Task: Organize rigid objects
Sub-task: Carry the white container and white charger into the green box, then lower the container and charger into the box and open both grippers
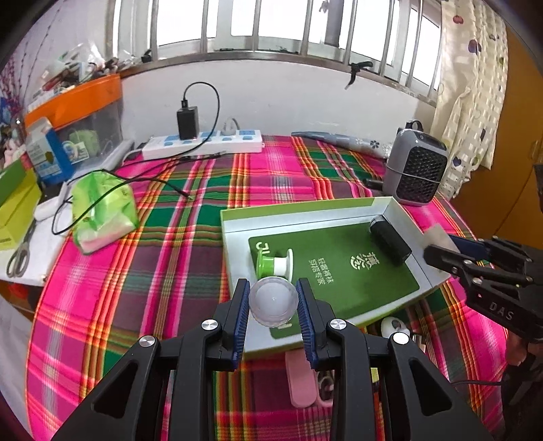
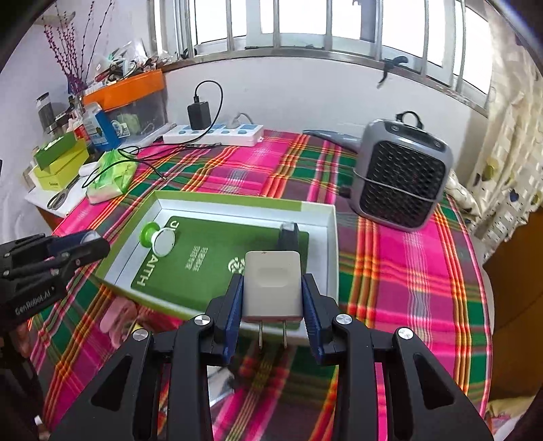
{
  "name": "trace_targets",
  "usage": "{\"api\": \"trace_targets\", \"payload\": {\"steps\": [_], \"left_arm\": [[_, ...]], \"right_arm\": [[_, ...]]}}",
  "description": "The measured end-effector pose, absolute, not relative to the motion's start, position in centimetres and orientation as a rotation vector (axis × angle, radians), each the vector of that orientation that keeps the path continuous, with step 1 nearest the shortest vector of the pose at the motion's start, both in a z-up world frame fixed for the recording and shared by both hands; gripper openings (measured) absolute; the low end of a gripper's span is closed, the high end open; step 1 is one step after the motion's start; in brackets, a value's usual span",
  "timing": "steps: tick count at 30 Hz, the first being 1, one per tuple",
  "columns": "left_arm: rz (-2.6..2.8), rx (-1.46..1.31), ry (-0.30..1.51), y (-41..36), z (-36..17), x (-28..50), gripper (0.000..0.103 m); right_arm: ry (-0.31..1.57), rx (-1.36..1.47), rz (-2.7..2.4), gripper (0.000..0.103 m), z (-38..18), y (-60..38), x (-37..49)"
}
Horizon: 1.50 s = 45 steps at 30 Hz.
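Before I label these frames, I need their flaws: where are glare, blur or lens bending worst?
Left wrist view: the window is blown out white, its bars bow, the corners go dark, and the right gripper at the edge is soft. Right wrist view: the same white window glare, the tablecloth stripes curve, the white charger is sharp, and the left gripper is blurred.

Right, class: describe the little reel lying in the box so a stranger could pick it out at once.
Find the shallow white box with green outer sides on the plaid cloth, lined with a green card. Near that card's left end, as the right wrist view shows it, lies a small reel on its side. Unlike the dark block at the box's other end, it is bright green and white with round flanges.
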<state>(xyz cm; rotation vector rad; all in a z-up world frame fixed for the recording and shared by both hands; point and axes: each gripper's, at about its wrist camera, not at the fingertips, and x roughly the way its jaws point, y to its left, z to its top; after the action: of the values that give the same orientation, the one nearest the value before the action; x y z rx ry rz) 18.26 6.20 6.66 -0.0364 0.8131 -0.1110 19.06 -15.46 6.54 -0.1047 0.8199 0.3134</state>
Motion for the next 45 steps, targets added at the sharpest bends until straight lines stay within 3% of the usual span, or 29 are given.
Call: {"api": "trace_targets", "payload": {"steps": [22,45], "left_arm": [[-0.114,-0.044,0.896,5.7,3.2,22.2,0.027],[-0.103,-0.036,0.898,5.6,2.8,23.0,0.027]], "right_arm": [[0.91,-0.136,0.392,0.035,3.2,-11.8,26.3],[0.949,-0.157,0.404,0.035,1.3,-10.6,28.1]]}}
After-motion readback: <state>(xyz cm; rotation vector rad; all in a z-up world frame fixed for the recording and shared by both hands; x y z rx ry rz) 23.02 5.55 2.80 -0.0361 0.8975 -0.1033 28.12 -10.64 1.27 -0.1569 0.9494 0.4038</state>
